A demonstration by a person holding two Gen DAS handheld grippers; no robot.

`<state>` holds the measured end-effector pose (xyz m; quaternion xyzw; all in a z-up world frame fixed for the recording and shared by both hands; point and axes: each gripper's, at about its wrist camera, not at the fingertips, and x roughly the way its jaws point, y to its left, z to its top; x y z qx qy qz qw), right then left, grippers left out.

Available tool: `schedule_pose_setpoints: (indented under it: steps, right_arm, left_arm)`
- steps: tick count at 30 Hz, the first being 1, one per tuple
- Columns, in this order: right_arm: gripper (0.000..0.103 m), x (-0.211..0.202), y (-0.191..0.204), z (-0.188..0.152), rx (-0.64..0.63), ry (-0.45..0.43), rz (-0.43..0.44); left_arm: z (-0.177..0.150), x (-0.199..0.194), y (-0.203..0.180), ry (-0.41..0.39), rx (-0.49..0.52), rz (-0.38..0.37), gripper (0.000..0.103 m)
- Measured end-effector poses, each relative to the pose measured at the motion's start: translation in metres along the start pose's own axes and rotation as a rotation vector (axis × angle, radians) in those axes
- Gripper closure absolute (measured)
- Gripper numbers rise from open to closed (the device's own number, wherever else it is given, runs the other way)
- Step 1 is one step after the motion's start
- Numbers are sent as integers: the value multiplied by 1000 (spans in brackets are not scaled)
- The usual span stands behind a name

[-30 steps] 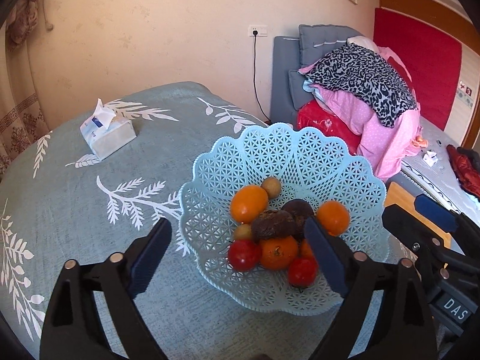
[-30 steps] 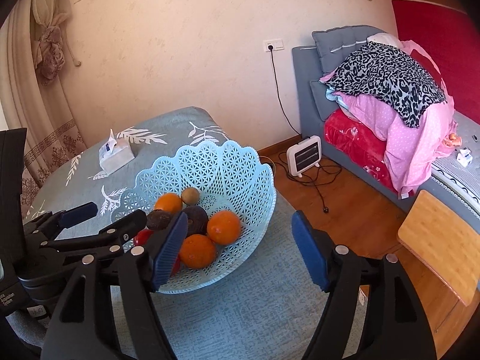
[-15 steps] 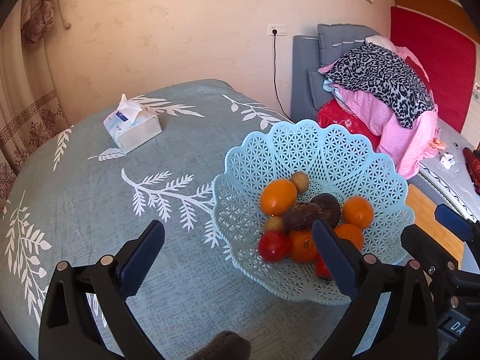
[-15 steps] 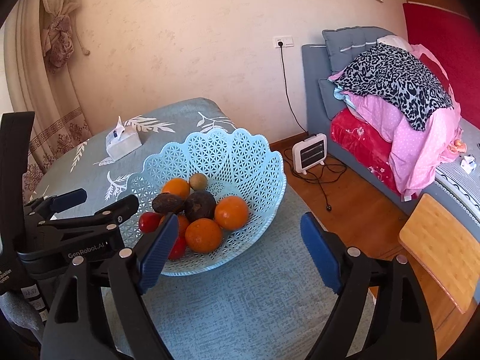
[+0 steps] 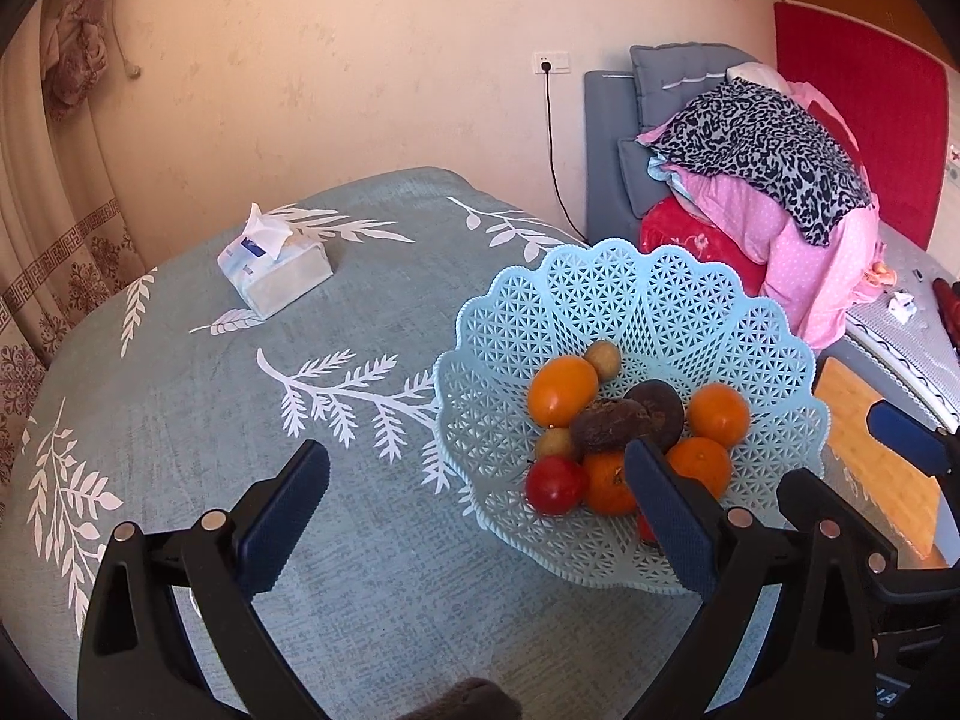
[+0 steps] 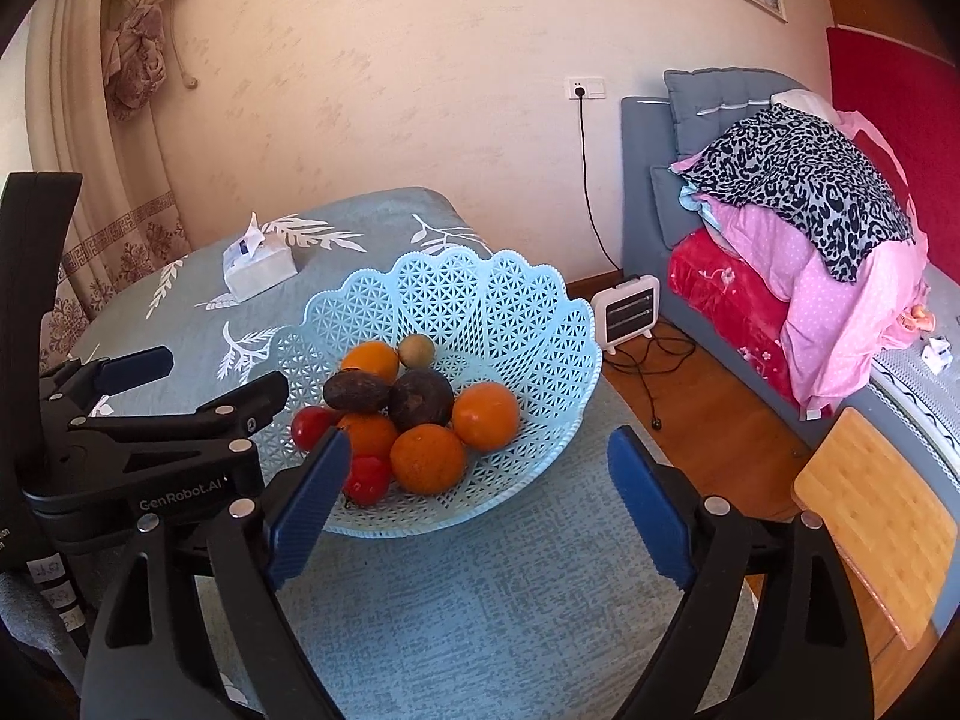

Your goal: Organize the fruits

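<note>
A light blue lattice basket (image 5: 630,276) (image 6: 468,288) stands on the table and holds several oranges (image 5: 561,390) (image 6: 485,415), red tomatoes (image 5: 555,483) (image 6: 366,479), two dark wrinkled fruits (image 6: 420,399) and small brownish-green ones (image 5: 602,359). My left gripper (image 5: 474,480) is open above the cloth, its right finger in front of the basket's near fruits. It also shows as the left gripper (image 6: 216,372) beside the basket. My right gripper (image 6: 480,456) hovers at the basket's near rim, jaws opening, pressing on nothing; the right gripper (image 5: 852,456) shows past the basket.
A tissue pack (image 5: 276,270) (image 6: 258,264) lies at the table's far side. Off the table's right edge are a small white heater (image 6: 627,312) with its cord, a wooden stool (image 6: 876,516) and a bed piled with clothes (image 5: 762,168).
The right gripper's jaws have spread wider, the left's only slightly. In the left wrist view the basket has slid to the right, with more tablecloth showing on the left.
</note>
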<state>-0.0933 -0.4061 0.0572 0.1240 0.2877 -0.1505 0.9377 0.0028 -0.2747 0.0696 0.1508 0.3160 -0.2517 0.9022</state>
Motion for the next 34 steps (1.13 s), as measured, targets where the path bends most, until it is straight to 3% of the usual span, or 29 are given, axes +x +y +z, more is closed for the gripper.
schedule_pose_setpoints:
  steps: [34]
  right_arm:
    - [14, -2, 5, -4, -8, 7, 10]
  left_arm:
    - [-2, -14, 2, -53, 35, 67, 5]
